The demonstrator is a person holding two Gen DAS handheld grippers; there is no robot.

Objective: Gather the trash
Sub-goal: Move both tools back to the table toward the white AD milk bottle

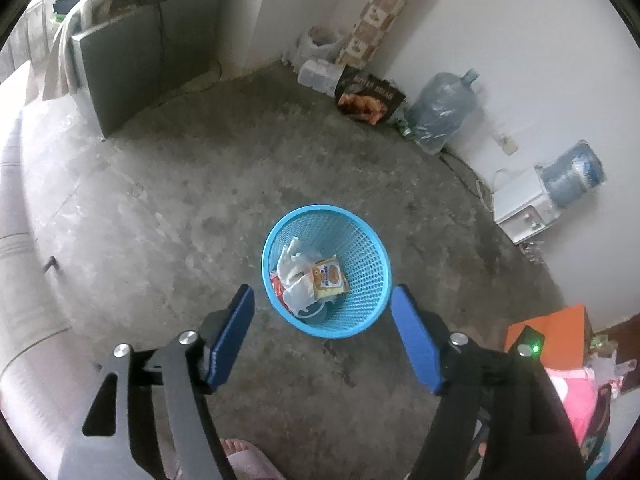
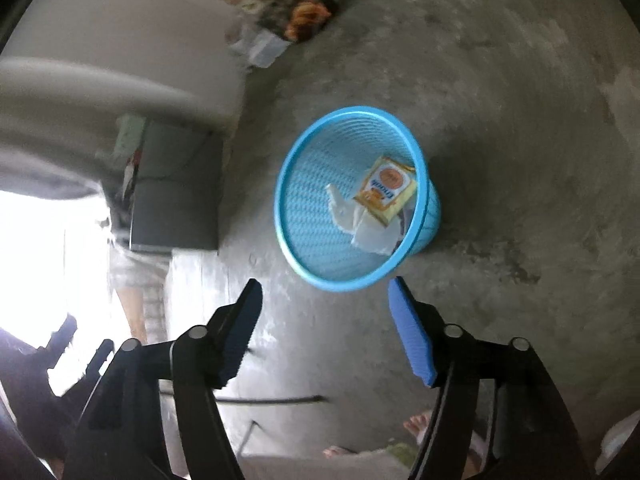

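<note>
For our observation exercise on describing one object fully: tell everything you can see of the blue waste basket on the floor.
The blue waste basket is a round, light blue bin that looks like plastic, with mesh walls and a smooth solid rim, narrowing toward its base. It stands upright on the bare concrete floor, apart from the walls. Inside lie a yellow-orange snack packet, crumpled white wrappers and something red. Nothing touches it from outside; both sets of jaws are open above it, empty.

Both grippers, left gripper (image 1: 322,294) and right gripper (image 2: 325,286), have black linkage arms with silver pivot screws and flat blue fingers (image 1: 236,336); the left bears a green light (image 1: 535,347).
</note>
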